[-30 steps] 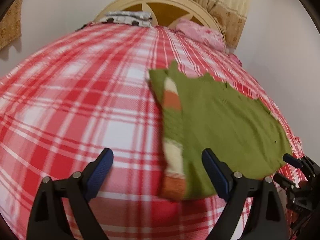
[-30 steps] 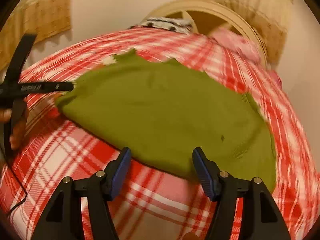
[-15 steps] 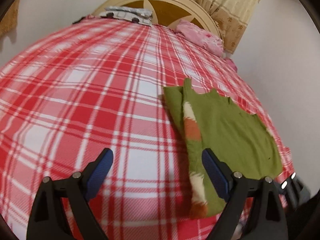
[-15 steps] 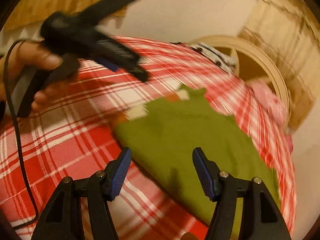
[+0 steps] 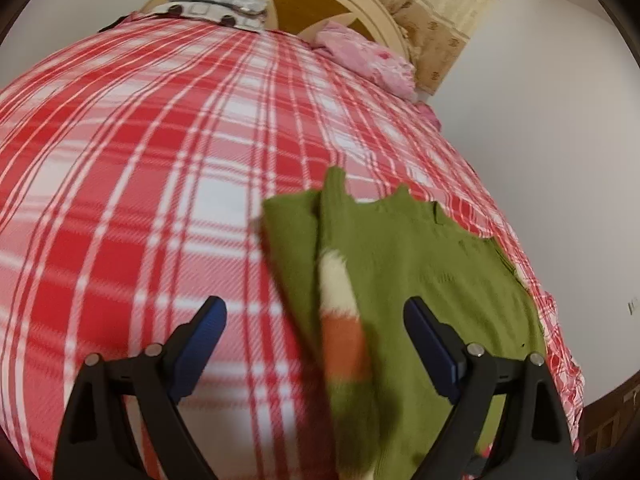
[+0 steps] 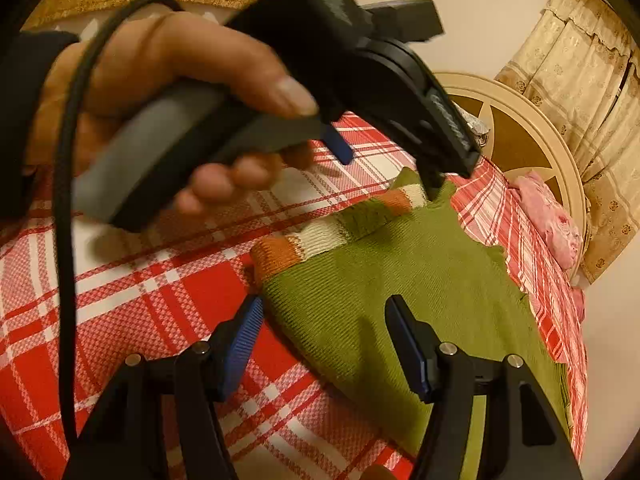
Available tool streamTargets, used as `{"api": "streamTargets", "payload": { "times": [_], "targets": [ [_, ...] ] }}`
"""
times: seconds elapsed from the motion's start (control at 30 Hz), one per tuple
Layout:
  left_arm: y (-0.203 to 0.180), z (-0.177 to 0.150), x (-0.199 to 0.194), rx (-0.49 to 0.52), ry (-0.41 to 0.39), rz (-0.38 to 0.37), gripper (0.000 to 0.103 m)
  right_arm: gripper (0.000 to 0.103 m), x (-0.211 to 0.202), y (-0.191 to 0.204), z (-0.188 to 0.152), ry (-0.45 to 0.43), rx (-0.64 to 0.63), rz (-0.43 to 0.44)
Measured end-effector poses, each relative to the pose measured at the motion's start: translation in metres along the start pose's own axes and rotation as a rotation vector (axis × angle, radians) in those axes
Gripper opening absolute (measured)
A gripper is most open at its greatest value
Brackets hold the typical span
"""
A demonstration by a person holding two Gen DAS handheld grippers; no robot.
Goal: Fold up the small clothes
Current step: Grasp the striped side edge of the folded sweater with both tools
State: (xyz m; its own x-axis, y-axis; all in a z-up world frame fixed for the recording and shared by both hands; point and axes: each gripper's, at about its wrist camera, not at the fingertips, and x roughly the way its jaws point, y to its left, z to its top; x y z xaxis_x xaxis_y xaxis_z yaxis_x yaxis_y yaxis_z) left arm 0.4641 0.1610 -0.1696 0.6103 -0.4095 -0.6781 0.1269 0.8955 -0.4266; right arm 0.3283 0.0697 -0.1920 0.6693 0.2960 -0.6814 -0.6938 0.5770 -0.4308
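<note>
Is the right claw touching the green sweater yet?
Cannot tell. In the right wrist view the right claw stands open over the green sweater, but contact or a gap isn't plain.

Left gripper point(image 5: 316, 344) wide open; right gripper point(image 6: 324, 340) open, both empty

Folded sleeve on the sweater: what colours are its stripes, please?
Cream and orange stripes on the green sleeve, clearest in right wrist view.

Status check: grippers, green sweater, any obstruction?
Left gripper open, empty. Right gripper open, empty. Green sweater flat on bed, striped sleeve folded in. Nothing in the way.
</note>
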Motion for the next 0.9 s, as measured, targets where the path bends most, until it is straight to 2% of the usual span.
{"api": "streamTargets", "payload": {
  "times": [0.07,0.2,0.37,0.47,0.5,0.53,0.6,0.67,0.77,0.9],
  "targets": [
    [-0.001,0.007,0.006,0.014,-0.007,0.012,0.092,0.064,-0.001,-0.001,0.001,-0.006,0.003,-0.002],
    [0.006,0.016,0.02,-0.029,0.008,-0.025,0.089,0.064,0.003,-0.001,0.001,0.006,0.004,-0.005],
    [0.012,0.021,0.031,-0.054,0.017,-0.035,0.077,0.064,0.002,0.0,0.003,0.0,-0.01,-0.011],
    [0.02,0.023,0.038,-0.086,0.029,-0.056,0.066,0.056,0.002,0.004,0.004,-0.003,-0.022,-0.008],
    [0.02,0.023,0.039,-0.083,0.033,-0.055,0.059,0.051,0.003,0.005,0.004,0.0,-0.023,-0.006],
    [0.02,0.024,0.04,-0.079,0.036,-0.055,0.046,0.047,0.003,0.004,0.004,0.004,-0.02,0.003],
    [0.022,0.025,0.044,-0.102,0.074,-0.118,0.015,0.016,0.004,0.003,0.004,0.007,-0.013,0.019],
    [0.025,0.025,0.042,-0.144,0.063,-0.134,0.015,0.008,-0.001,0.0,0.004,-0.008,0.002,0.033],
    [0.03,0.025,0.04,-0.199,0.064,-0.154,0.015,0.007,-0.013,-0.007,0.004,-0.033,0.033,0.048],
    [0.029,0.027,0.036,-0.225,0.055,-0.165,0.014,0.006,-0.027,-0.026,0.002,-0.055,0.087,0.059]
  ]
}}
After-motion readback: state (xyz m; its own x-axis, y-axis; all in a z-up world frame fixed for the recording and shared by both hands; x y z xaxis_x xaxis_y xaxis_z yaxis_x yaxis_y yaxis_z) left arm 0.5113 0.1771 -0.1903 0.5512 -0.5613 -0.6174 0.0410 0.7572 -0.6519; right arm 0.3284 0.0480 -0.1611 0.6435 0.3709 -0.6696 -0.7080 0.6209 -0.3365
